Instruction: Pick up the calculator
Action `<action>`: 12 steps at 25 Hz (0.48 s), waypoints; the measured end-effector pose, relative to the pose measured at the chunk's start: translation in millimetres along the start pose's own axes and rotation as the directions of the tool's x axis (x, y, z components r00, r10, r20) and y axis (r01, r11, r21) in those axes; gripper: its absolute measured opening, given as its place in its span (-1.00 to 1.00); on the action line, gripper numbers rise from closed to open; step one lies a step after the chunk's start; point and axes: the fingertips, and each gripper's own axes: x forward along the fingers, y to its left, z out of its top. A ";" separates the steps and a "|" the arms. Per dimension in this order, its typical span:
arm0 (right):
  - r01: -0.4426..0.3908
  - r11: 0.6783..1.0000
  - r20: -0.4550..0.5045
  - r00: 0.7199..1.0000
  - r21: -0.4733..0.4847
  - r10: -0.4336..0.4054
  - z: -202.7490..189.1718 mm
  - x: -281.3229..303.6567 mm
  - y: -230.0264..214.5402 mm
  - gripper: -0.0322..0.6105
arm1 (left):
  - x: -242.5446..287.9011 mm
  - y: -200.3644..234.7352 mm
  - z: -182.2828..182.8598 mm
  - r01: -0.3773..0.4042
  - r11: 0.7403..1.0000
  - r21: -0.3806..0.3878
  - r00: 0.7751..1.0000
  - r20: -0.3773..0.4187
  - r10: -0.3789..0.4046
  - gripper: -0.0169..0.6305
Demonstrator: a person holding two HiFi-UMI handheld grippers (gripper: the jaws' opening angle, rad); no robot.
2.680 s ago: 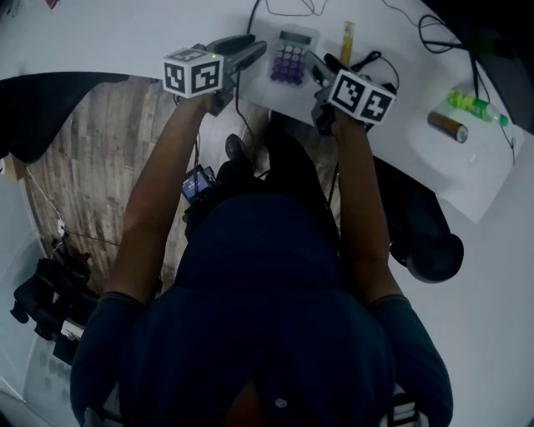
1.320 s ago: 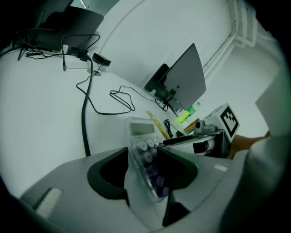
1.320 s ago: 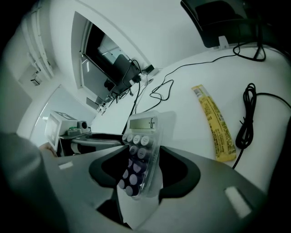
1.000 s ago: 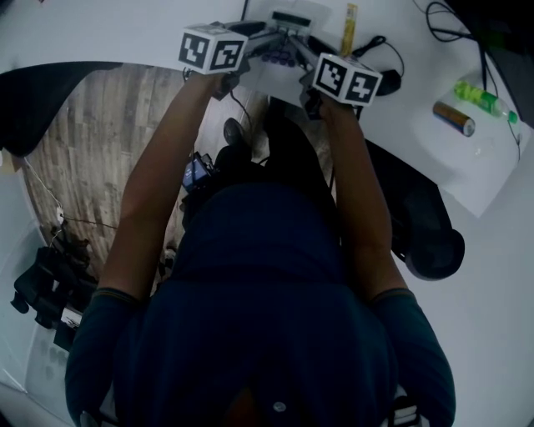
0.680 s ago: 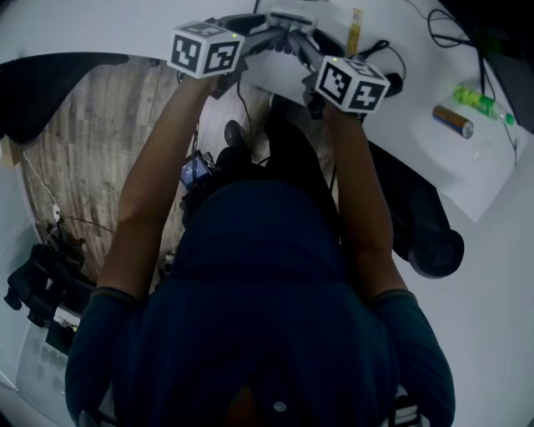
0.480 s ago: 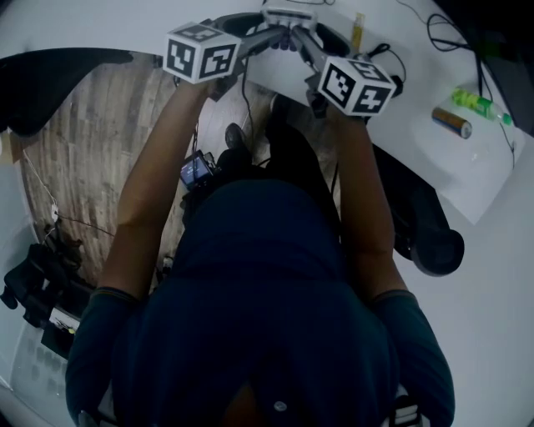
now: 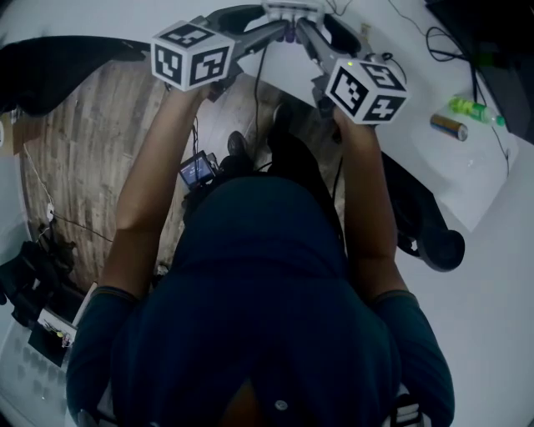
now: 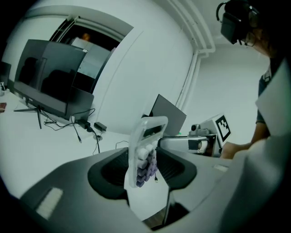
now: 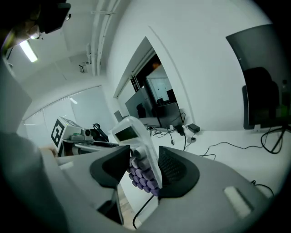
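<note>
Left claw [image 8: 144,166], jaws closing, and right claw [image 9: 144,170] clamp the calculator [image 8: 148,134]

In the head view, the top edge cuts off the calculator [image 7: 291,8], leaving only its near rim. In both gripper views its display and key markings are too small to read. Right of the calculator, a small green item [image 7: 471,107] on the table [image 7: 467,167] cannot be identified.
</note>
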 end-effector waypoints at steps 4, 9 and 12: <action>-0.027 0.999 0.035 0.999 -0.039 0.029 20.3 -6.4 28.8 -0.26 | -27.4 -7.3 18.2 -0.015 0.999 0.036 0.999 0.048 0.013 -0.38; -0.054 0.995 0.083 0.995 -0.087 0.061 48.2 -16.3 67.4 -0.27 | -63.1 -17.4 40.3 -0.028 0.997 0.067 0.994 0.110 0.021 -0.38; -0.060 0.991 0.107 0.992 -0.116 0.073 60.8 -23.1 88.3 -0.28 | -82.4 -24.6 52.0 -0.035 0.996 0.085 0.989 0.147 0.022 -0.38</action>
